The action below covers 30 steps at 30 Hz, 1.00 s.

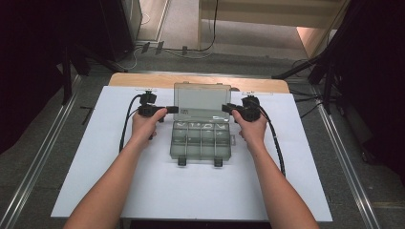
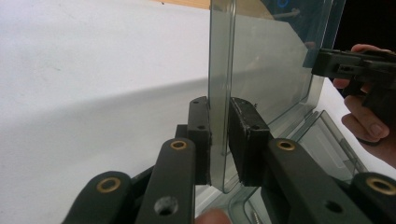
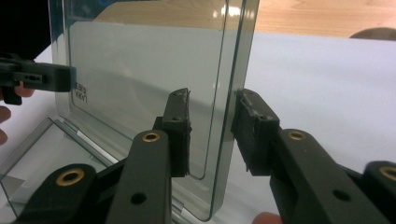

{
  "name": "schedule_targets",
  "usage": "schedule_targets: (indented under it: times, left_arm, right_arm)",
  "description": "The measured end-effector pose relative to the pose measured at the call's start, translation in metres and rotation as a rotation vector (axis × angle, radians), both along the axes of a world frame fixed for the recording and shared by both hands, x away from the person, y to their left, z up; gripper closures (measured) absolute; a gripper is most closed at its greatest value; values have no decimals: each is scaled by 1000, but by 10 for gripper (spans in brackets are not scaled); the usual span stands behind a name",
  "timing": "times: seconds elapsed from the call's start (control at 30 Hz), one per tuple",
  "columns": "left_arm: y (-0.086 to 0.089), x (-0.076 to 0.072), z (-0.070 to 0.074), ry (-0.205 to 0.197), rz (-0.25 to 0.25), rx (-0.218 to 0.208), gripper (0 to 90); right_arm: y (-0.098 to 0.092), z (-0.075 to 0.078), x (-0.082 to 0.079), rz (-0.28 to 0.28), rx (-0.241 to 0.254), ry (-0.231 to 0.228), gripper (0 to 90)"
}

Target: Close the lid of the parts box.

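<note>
A clear smoky plastic compartment box point(image 1: 200, 140) lies mid-table with its lid point(image 1: 201, 100) standing upright at the far side. My left gripper point(image 1: 174, 109) is at the lid's left edge; in the left gripper view both pads point(image 2: 201, 140) press the lid's rim point(image 2: 219, 93), so my left gripper point(image 2: 219, 140) is shut on it. My right gripper point(image 1: 224, 108) is at the lid's right edge. In the right gripper view, my right gripper point(image 3: 212, 135) straddles the lid point(image 3: 140, 70): one pad point(image 3: 252, 135) touches the rim, while the other stands a little off it.
The box rests on a white sheet point(image 1: 191, 191) over a wooden table. Two dark latches point(image 1: 182, 162) hang at its near edge. A cable point(image 1: 126, 124) trails from each gripper. Dark stands and floor rails flank the table.
</note>
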<state>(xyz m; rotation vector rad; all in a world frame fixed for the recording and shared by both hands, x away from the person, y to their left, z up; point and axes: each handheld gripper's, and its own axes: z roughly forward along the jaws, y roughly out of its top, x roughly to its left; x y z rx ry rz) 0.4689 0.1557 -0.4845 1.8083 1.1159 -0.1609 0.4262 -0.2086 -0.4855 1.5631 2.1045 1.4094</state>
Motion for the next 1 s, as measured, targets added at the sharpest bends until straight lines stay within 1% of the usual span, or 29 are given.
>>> schedule_targets:
  times: [0.07, 0.13, 0.17, 0.2, 0.23, 0.27, 0.33, 0.37, 0.43, 0.53, 0.6, 0.63, 0.67, 0.73, 0.83, 0.9, 1.0]
  left_arm:
    - [-1, 0, 1, 0, -2, -9, 718]
    - [-1, 0, 3, 1, -3, -9, 716]
    - [-2, 0, 4, 3, 0, -9, 715]
    - [-2, 0, 5, 3, 5, -13, 715]
    - [-2, 1, 6, -1, 3, -26, 710]
    - [-2, 1, 7, 0, 6, -38, 659]
    - [-3, 1, 11, -12, 14, -35, 654]
    - [-4, 2, 13, -10, 20, -33, 653]
    - [-5, 3, 17, -26, 26, -22, 653]
    - [-7, 5, 25, -45, 41, -18, 653]
    - [-9, 7, 31, -55, 43, -6, 653]
    - [-9, 8, 33, -65, 44, -3, 652]
    - [-9, 9, 35, -66, 43, -3, 652]
    - [-9, 11, 40, -74, 52, -12, 653]
    - [-8, 12, 47, -101, 67, -31, 654]
    - [-8, 11, 50, -114, 59, -23, 661]
    - [-7, 10, 50, -125, 47, -29, 665]
  right_arm:
    - [-1, 1, -2, 3, -9, -13, 712]
    - [-2, 2, -3, 9, -1, -17, 722]
    - [-2, 2, -4, 11, -4, -23, 723]
    - [-2, 3, -5, 11, -6, -26, 725]
    - [-2, 3, -5, 10, -7, -29, 727]
    - [-2, 3, -5, 10, -8, -33, 729]
    - [-1, 4, -7, 9, -10, -33, 729]
    - [-1, 4, -7, 6, -15, -36, 729]
    - [-1, 4, -8, 5, -22, -47, 729]
    - [1, 5, -10, 1, -41, -58, 725]
    - [1, 6, -10, 0, -47, -60, 725]
    - [2, 6, -10, 0, -46, -58, 725]
    - [1, 6, -10, 0, -46, -59, 725]
    - [2, 6, -11, 1, -48, -60, 725]
    - [2, 6, -11, 1, -52, -65, 724]
    - [1, 6, -11, 1, -50, -64, 722]
    - [1, 6, -12, 4, -61, -72, 715]
